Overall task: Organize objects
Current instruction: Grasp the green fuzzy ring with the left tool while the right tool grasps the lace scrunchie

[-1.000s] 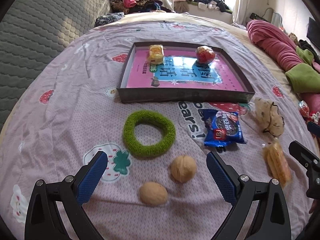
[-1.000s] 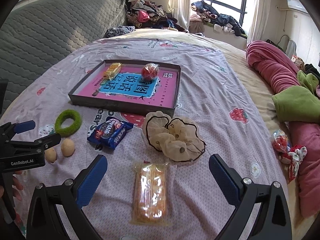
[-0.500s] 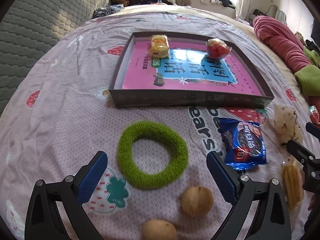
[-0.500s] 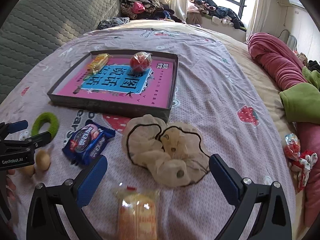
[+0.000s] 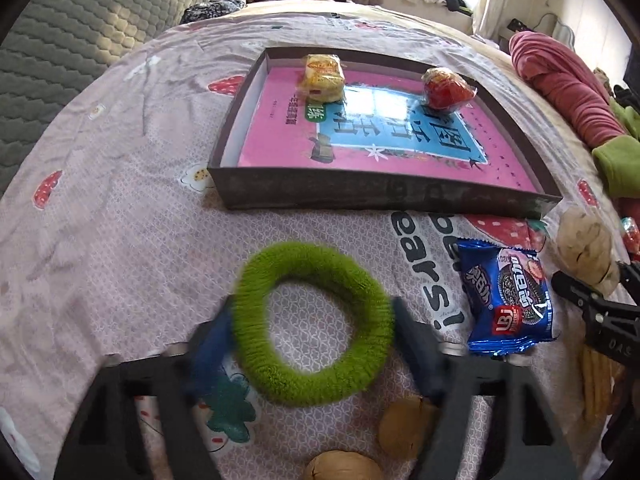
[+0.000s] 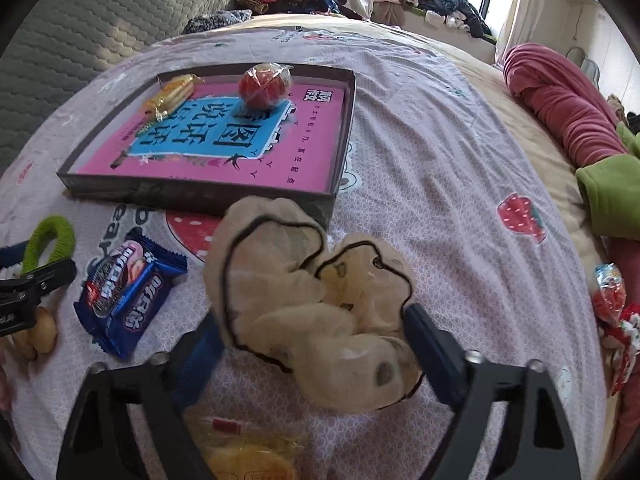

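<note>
A fuzzy green ring point(image 5: 312, 322) lies on the bedspread, and my left gripper point(image 5: 312, 344) straddles it with blurred fingers at both sides, touching its outer edges. A cream scrunchie with black trim point(image 6: 316, 300) lies between the fingers of my right gripper point(image 6: 316, 340), which stand at its two sides. A dark shallow box point(image 5: 384, 196) with a pink book inside holds a yellow snack pack point(image 5: 322, 76) and a red wrapped ball point(image 5: 446, 88); the box also shows in the right wrist view point(image 6: 200, 194).
A blue cookie pack point(image 5: 508, 300) lies right of the ring. Two walnuts point(image 5: 404, 426) sit near my left gripper. A yellow wafer pack point(image 6: 248, 456) lies under my right gripper. Red and green blankets point(image 6: 568, 116) lie at the right. A padded headboard point(image 5: 80, 28) is at the left.
Both grippers have moved forward and down. The left fingers have closed in around the green ring. The right fingers have narrowed around the scrunchie.
</note>
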Motion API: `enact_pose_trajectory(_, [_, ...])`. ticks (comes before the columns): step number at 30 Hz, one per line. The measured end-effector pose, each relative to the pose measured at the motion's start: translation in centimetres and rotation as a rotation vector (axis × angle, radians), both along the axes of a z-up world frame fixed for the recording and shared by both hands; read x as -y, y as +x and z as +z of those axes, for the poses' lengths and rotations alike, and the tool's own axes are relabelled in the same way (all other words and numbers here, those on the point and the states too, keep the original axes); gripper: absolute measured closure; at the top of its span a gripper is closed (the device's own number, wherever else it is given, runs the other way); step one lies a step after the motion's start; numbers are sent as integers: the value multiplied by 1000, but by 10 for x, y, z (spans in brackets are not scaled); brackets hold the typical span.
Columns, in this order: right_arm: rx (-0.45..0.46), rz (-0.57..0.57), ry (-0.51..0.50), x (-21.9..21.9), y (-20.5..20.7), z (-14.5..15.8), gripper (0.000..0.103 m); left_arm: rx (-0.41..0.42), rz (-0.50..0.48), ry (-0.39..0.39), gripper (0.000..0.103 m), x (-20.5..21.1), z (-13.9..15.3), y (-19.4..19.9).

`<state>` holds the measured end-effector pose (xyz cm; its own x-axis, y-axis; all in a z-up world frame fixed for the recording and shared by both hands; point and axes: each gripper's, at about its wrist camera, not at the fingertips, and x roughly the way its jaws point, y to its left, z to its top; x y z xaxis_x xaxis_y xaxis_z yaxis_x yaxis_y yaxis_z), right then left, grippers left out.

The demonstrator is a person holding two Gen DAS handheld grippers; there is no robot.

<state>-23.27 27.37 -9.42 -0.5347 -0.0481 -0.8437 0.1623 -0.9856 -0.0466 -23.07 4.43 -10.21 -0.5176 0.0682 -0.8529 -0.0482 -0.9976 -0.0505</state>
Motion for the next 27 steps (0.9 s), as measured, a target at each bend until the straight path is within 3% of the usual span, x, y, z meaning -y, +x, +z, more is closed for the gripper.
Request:
enact_pose_trajectory(2, [10,3,-9,-1,-1,1,36,15,-15,15,48,0,1,-1])
enact_pose_trajectory(4, [20,7,-7,-1,-1,1,43,11,-23,22,69,-1,3,0])
enact_pose_trajectory(6, [26,9,-26,-3,0,3,61,15,-36,34,79,-2,4,1])
enact_pose_trajectory(8, [27,11,-37,-4,0,5,75,20,-46,35,81,-3,4,1])
enact_pose_trajectory(13, [6,23,-63,-8,6,16,82,4,-46,56,83,-1,9,6])
enact_pose_trajectory(27, [-74,71,-107,5,37,64,82,-69,-38,73,83,5,52,31])
